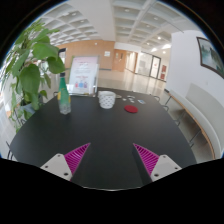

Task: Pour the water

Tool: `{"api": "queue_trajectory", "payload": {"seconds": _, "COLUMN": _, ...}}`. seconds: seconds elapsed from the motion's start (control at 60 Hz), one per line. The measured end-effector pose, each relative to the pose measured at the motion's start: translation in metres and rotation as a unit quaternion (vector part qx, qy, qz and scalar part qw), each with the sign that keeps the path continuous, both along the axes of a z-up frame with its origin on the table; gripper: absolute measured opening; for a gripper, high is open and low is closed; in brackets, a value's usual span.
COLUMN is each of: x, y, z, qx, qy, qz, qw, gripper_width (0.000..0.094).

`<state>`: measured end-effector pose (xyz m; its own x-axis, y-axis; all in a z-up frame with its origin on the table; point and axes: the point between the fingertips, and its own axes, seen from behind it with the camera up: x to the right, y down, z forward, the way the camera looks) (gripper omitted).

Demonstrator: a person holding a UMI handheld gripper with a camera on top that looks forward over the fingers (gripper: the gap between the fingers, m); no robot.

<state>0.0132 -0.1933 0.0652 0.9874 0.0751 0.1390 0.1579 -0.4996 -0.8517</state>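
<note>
Gripper view only here. Gripper [110, 160] spread wide, nothing between the fingers, both magenta pads [72, 157] facing inward over bare dark worktop [110, 135]. Hanging above the surface, not touching anything as far as visible.

Well ahead of the fingers and a bit to the left: green bottle [64, 96], upright, clear-ish with a darker cap, standing on the worktop. Just right of it, roughly straight ahead and about as far away: white cup [106, 99], upright, looks patterned or perforated, hard to tell which. Bottle and cup near each other but apart, not touching. Can't see whether either holds water.

Small red thing [130, 109] lying flat to the right of the cup, a little closer to the gripper than the far edge; too small to say what.

Leafy plant [28, 65] off to the far left beside the worktop. Beyond the bottle, a standing sign board [83, 74]. Farther back, open hall with tiled ceiling and glass doors [142, 63].
</note>
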Motion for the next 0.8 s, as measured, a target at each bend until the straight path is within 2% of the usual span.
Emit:
{"api": "queue_trajectory", "payload": {"seconds": 0.183, "x": -0.109, "y": 0.014, "z": -0.006, "qx": 0.009, "qy": 0.009, "qz": 0.062, "qw": 0.998, "gripper_width": 0.0857}}
{"api": "queue_trajectory", "payload": {"seconds": 0.267, "x": -0.154, "y": 0.04, "z": 0.001, "qx": 0.029, "qy": 0.027, "qz": 0.072, "qw": 0.997, "gripper_width": 0.0854}}
{"api": "queue_trajectory", "payload": {"seconds": 0.467, "x": -0.231, "y": 0.13, "z": 0.015, "qx": 0.074, "qy": 0.066, "qz": 0.064, "qw": 0.993, "gripper_width": 0.0855}}
{"api": "queue_trajectory", "payload": {"seconds": 0.617, "x": -0.26, "y": 0.201, "z": 0.016, "qx": 0.106, "qy": 0.059, "qz": 0.061, "qw": 0.991, "gripper_width": 0.0843}}
{"api": "queue_trajectory", "payload": {"seconds": 0.717, "x": -0.271, "y": 0.237, "z": 0.008, "qx": 0.116, "qy": 0.048, "qz": 0.059, "qw": 0.99, "gripper_width": 0.0794}}
{"api": "queue_trajectory", "payload": {"seconds": 0.8, "x": -0.277, "y": 0.256, "z": 0.002, "qx": 0.118, "qy": 0.05, "qz": 0.057, "qw": 0.99, "gripper_width": 0.071}}
